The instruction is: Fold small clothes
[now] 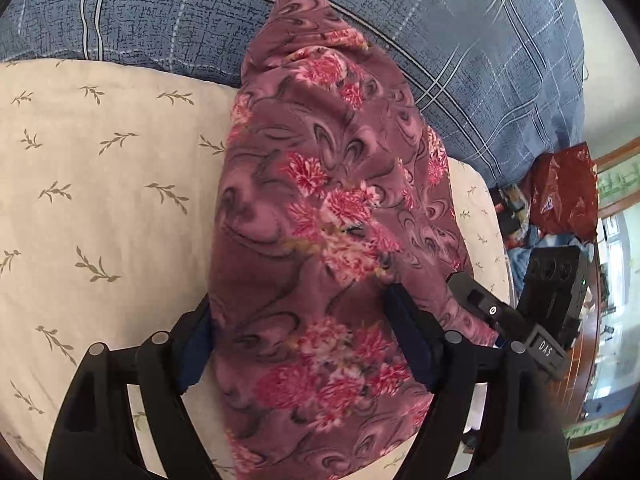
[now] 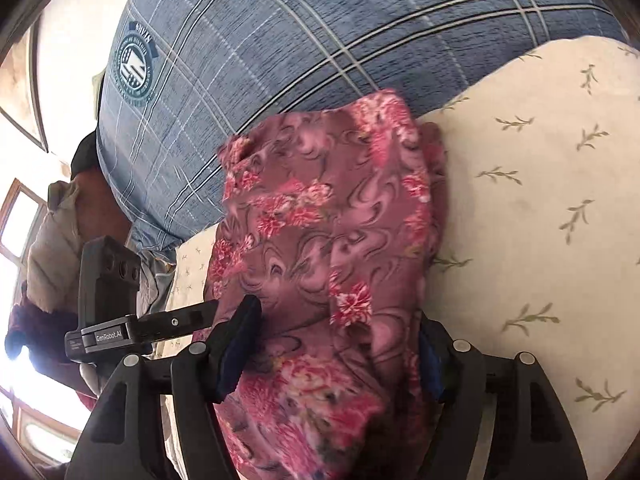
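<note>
A maroon garment with pink flowers (image 1: 320, 208) lies folded in a long strip on the cream sheet (image 1: 100, 200), its far end resting against the blue plaid bedding (image 1: 180, 20). My left gripper (image 1: 300, 344) is open and straddles the near end of the strip, the cloth filling the gap between its blue pads. In the right wrist view the same garment (image 2: 340, 216) runs between the fingers of my right gripper (image 2: 340, 340), which is open as well. Each gripper shows at the edge of the other's view, the right gripper (image 1: 492, 312) beside the cloth's right edge.
The blue plaid bedding (image 2: 320, 40) with a round badge (image 2: 134, 68) rises behind the garment. The cream leaf-print sheet (image 2: 540, 200) spreads to the side. Past the bed's edge are a red plastic bag (image 1: 564, 192), other clutter and wooden window frames (image 2: 20, 208).
</note>
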